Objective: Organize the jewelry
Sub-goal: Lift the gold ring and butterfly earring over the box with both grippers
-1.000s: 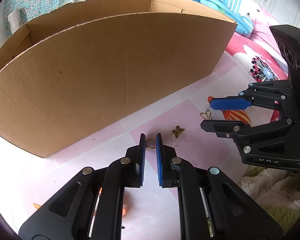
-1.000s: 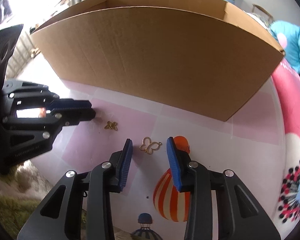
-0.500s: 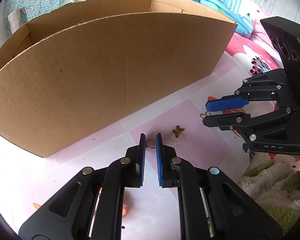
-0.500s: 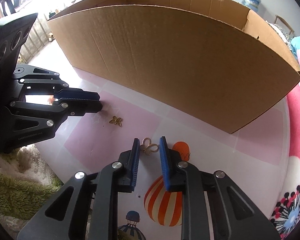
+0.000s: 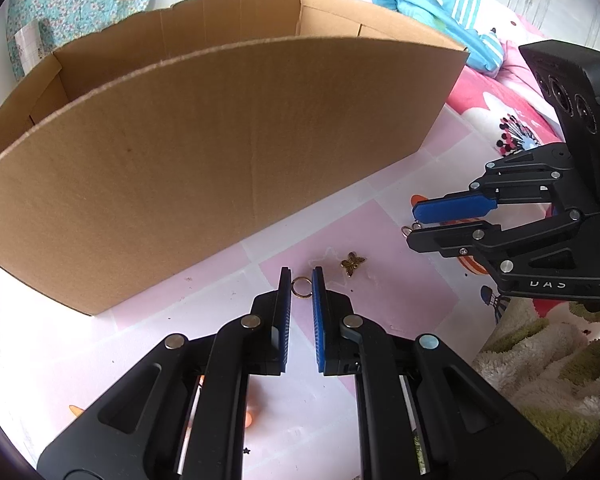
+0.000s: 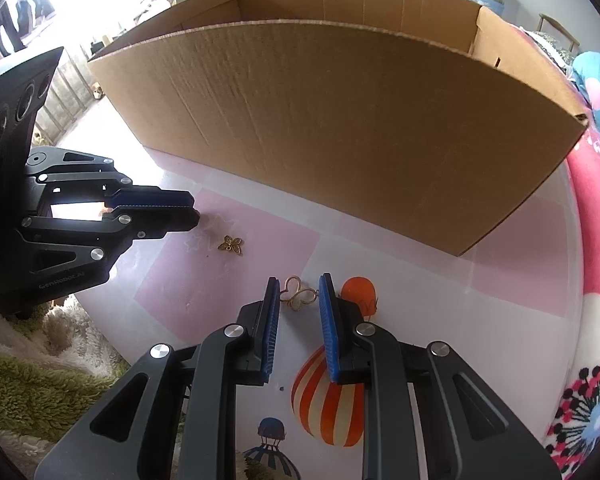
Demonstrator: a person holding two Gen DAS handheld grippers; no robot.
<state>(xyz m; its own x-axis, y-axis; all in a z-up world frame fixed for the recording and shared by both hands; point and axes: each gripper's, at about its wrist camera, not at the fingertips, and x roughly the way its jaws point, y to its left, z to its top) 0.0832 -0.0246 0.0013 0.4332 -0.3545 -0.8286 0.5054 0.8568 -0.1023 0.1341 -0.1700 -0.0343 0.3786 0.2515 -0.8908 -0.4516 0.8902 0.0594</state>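
My left gripper [image 5: 301,280] is shut on a small gold ring [image 5: 301,288], held just above the pink checked tabletop. My right gripper [image 6: 299,290] is shut on a gold butterfly outline charm [image 6: 298,295] and lifts it above the table; in the left wrist view [image 5: 414,222] the charm's loops stick out at its fingertips. A small bronze butterfly charm [image 5: 352,263] lies on the table between the two grippers; it also shows in the right wrist view [image 6: 230,245].
A large open cardboard box [image 5: 220,152] stands close behind the jewelry. A fluffy green and white rug [image 5: 540,380] lies at the table's near edge. Bedding [image 5: 440,8] is at the back right.
My right gripper closed on the gold butterfly charm and lifted it up and toward the box. My left gripper stayed still with the ring.
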